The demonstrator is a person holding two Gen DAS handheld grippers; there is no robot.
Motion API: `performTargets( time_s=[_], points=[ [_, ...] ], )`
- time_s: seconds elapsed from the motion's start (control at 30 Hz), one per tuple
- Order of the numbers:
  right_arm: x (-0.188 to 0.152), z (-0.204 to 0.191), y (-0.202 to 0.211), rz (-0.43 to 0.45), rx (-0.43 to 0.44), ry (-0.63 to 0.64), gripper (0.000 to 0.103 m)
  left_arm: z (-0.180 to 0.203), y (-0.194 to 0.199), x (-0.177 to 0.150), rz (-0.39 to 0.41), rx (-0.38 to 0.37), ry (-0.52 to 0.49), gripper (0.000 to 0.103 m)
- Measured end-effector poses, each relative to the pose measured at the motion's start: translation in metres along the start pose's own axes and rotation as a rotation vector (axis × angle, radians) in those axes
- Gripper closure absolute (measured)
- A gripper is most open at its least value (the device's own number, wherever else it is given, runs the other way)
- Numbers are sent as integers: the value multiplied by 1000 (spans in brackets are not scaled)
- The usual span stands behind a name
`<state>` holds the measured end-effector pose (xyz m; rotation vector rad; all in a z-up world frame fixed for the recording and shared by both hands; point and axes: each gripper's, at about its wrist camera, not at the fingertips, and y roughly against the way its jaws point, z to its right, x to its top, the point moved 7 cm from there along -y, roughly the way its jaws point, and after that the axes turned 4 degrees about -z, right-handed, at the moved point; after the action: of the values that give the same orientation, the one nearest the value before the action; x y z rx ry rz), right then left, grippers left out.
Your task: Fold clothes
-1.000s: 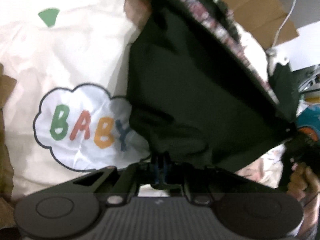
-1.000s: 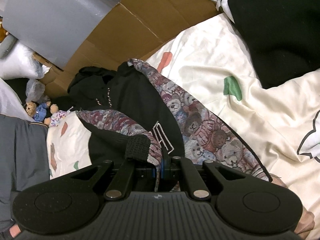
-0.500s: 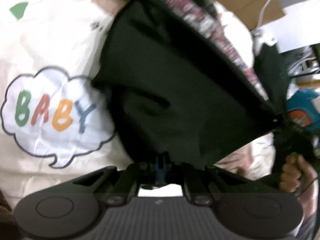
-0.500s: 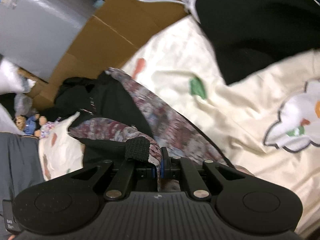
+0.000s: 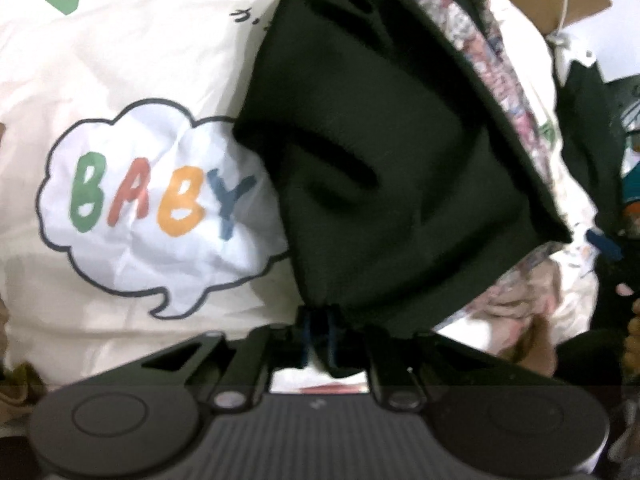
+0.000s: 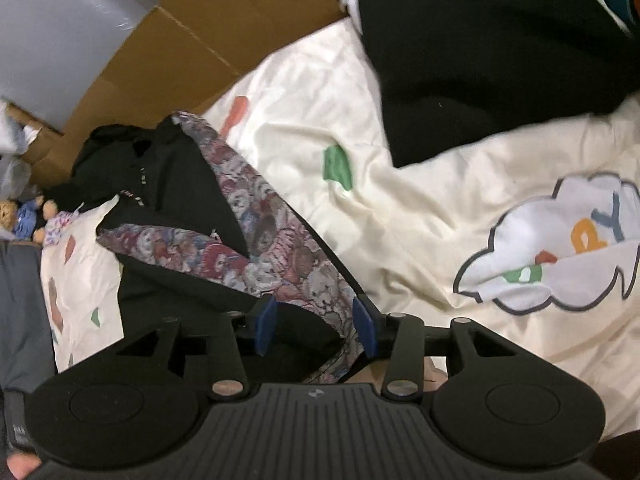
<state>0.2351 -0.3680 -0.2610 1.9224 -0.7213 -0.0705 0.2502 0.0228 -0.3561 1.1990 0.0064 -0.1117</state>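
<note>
Black jacket point(image 5: 380, 152): runs up-right from left gripper point(image 5: 318, 334); both jaws opening, cloth between; right gripper point(image 6: 316, 322) releasing hem

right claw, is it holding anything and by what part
Nothing gripped: the right claw is opening, its pads clear of the jacket's bear-print edge that lies between them.

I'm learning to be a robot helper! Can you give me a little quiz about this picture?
1. True or false: the word on the blanket reads BABY.
2. What lies between the right gripper's opening jaws? A) jacket B) teddy C) cable
3. Fill in: the jacket's lining is ____.

Key: 1 true; 2 A; 3 black.
</note>
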Motion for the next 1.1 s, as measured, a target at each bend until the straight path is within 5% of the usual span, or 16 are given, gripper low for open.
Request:
performTargets(
  time_s=[0.1, 0.23, 0.37, 0.47, 0.7, 1.1],
  points=[
    [-4, -9, -7, -24, -21, 71, 56, 4, -5, -3, -6, 7, -17, 74],
    [-9, -19, -24, -54, -62, 151, 56, 5, -15, -7, -13, 26, -28, 74],
    [-6, -23, -38, -54, -83, 196, 57, 6, -16, -11, -10, 47, -51, 89],
    [-5, -21, -42, -56, -73, 189, 97, 7, -12, -10, -11, 50, -66, 95],
    [-2, -14, -16, -12, -35, 125, 99, 5, -3, -14, -16, 63, -89, 98],
    [-2, 17, -19, -31, -109, 35, 100, 3, -17, -9, -35, 82, -101, 98]
  ],
)
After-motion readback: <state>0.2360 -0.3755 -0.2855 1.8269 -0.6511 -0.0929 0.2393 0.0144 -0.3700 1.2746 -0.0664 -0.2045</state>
